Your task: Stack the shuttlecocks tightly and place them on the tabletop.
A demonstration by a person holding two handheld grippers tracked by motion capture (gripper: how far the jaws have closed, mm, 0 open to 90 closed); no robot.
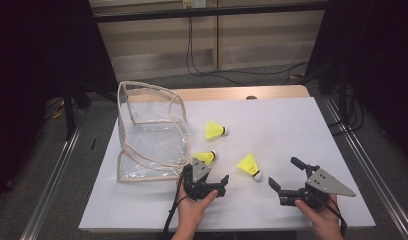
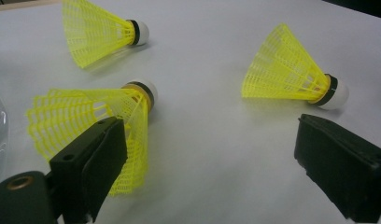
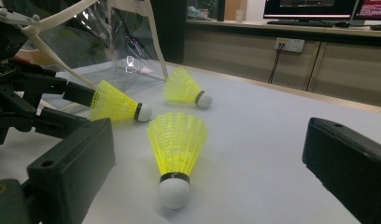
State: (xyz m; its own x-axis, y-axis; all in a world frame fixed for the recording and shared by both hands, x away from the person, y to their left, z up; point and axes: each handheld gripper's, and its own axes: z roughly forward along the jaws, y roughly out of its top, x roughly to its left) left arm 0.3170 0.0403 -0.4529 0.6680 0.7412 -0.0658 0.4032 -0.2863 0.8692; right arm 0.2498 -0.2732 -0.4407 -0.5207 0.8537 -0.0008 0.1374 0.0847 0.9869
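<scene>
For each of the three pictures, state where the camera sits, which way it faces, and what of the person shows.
High view: above the person's side, facing forward and down on the white table; both hands, left gripper, right gripper.
Left gripper view: on that gripper, along its open jaws, facing the nearest shuttlecock.
Right gripper view: on that gripper, along its open jaws, facing the clear bag; left gripper at left.
Shared: three yellow shuttlecocks in all views.

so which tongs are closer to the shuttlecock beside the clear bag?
Left. The left tongs sit right at that shuttlecock, one jaw against its skirt; the right tongs are farther off, beyond another shuttlecock.
</scene>
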